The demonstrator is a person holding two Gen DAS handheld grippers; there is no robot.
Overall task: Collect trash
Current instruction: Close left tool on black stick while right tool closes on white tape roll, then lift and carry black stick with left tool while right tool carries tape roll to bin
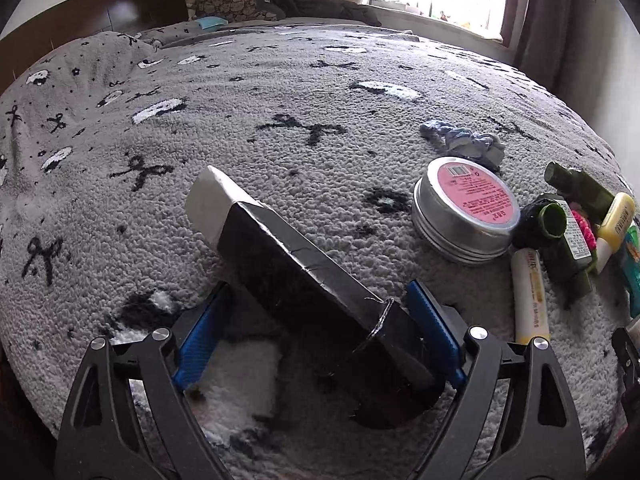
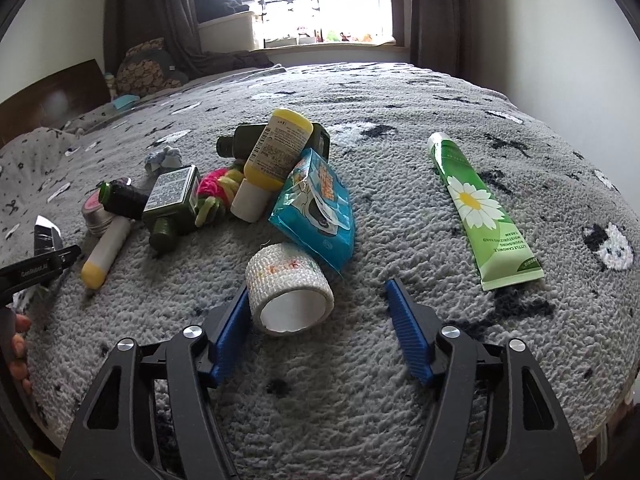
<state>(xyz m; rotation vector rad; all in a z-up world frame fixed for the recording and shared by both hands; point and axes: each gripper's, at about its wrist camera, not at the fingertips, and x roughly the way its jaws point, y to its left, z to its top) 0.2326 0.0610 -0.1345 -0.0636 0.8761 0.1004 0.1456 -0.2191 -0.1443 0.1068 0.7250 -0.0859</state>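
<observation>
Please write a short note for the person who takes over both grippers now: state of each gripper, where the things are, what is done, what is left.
Left gripper: open, around a black and white box leaning on the bed, not gripped.
Right gripper: open, a white tape roll at its left finger, not gripped.
Things: pink-topped tin beside the pile of bottles and blue packet; green tube lies apart, right.
Done: nothing visibly collected.
Left: everything; no trash bin is in view.

blanket (image 2: 400, 160): grey, patterned with black bows and white patches
box (image 1: 304, 268): black, white at the end farthest from the pads
pads (image 1: 434, 332): blue, ribbed
tin (image 1: 466, 216): silver, pink label on top
tape roll (image 2: 288, 280): white weave, faint coloured specks
tube (image 2: 480, 204): green, printed with a white daisy
packet (image 2: 316, 204): blue
</observation>
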